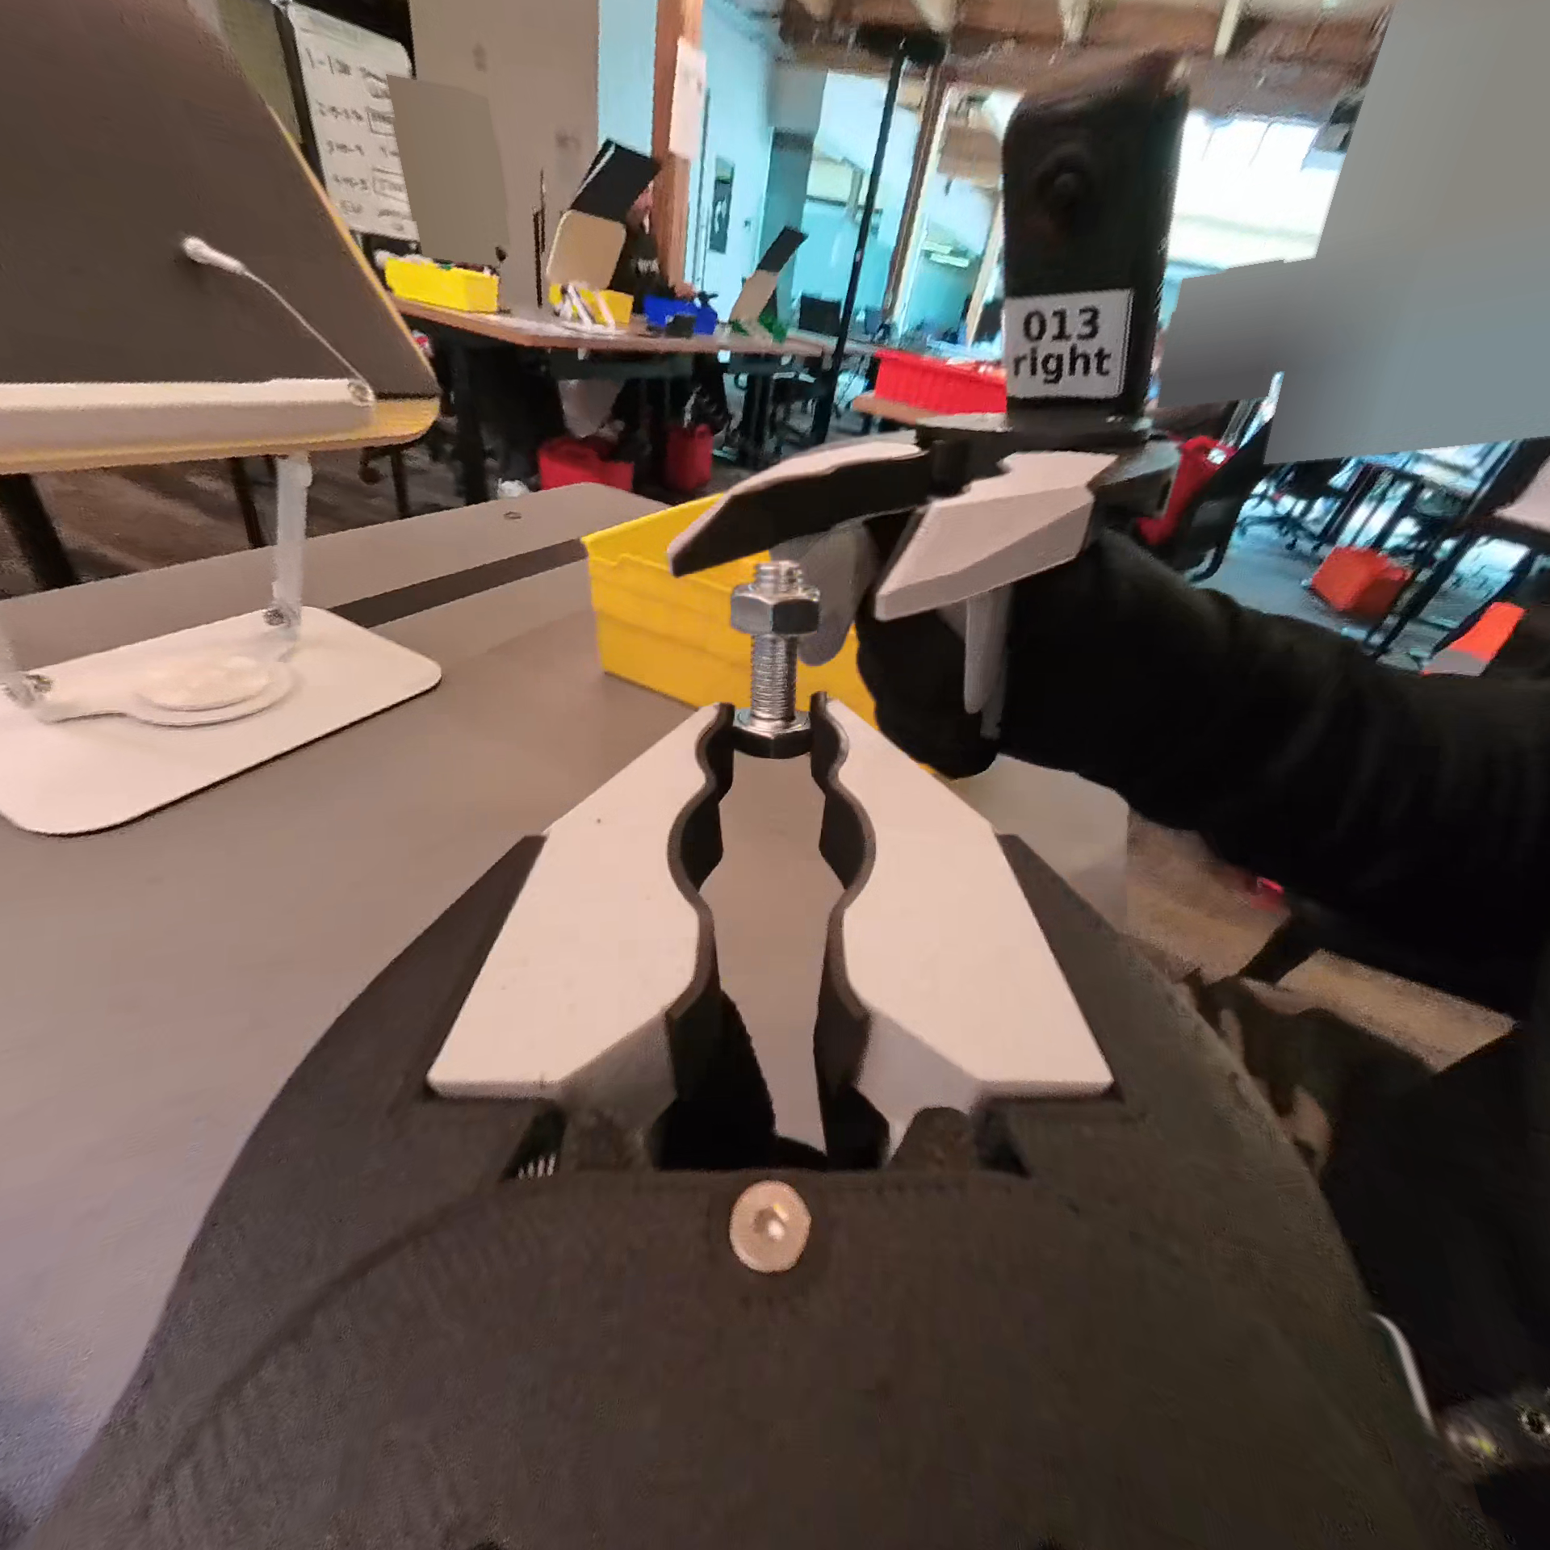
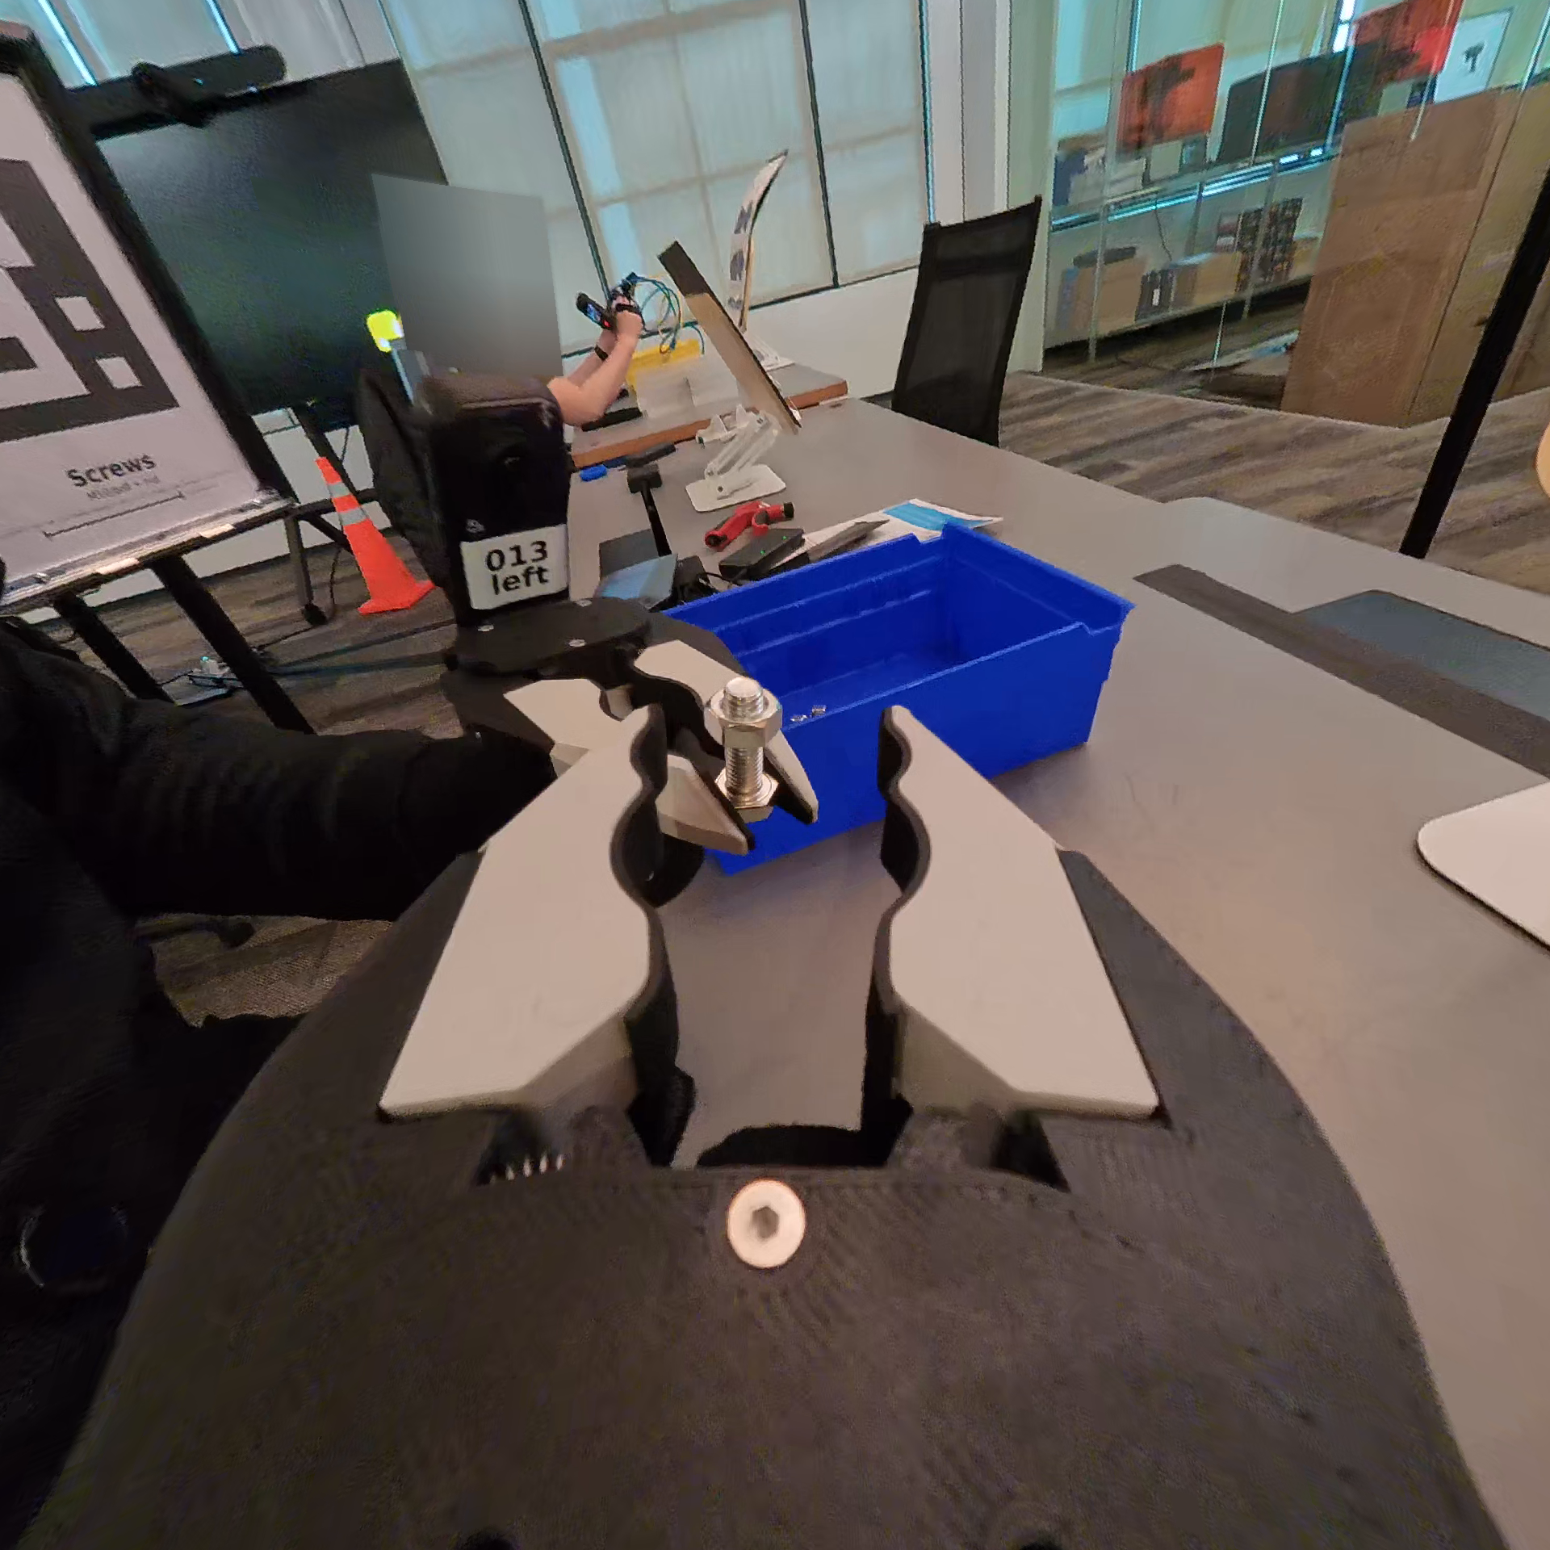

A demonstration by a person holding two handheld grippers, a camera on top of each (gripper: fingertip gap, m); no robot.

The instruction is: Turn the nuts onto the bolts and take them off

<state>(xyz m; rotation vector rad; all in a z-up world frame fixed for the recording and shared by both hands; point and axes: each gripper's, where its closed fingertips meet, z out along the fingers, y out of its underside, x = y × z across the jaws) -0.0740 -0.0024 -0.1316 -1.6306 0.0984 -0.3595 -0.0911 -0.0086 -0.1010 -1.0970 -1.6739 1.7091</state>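
Over the grey table (image 1: pixel 252 964), left wrist view: left gripper (image 1: pixel 770 725) is clamped on the hex head of a bolt (image 1: pixel 772 671), fingertips pinching it from both sides. Bolt stands upright, threads up. Nut (image 1: pixel 775 608) sits high on the thread, near the top end. Right gripper (image 1: pixel 839 579) hangs just above and to the right of the nut, held in a black-gloved hand (image 1: pixel 939 696); its jaws are spread and empty, not touching the nut that I can see. Yellow bin (image 1: pixel 646 604) sits on the table right behind the bolt. White stand (image 1: pixel 210 696) with a tilted board is off to the left.

Right wrist view: right gripper (image 2: pixel 767 730) has its jaws wide apart, nothing between them. Left gripper (image 2: pixel 755 818) is just ahead, closed on the bolt (image 2: pixel 742 776) head, nut (image 2: pixel 744 713) near the top, bolt leaning slightly. Blue bin (image 2: pixel 964 721) is behind it on the table (image 2: pixel 1258 881), a few small metal parts on its floor.
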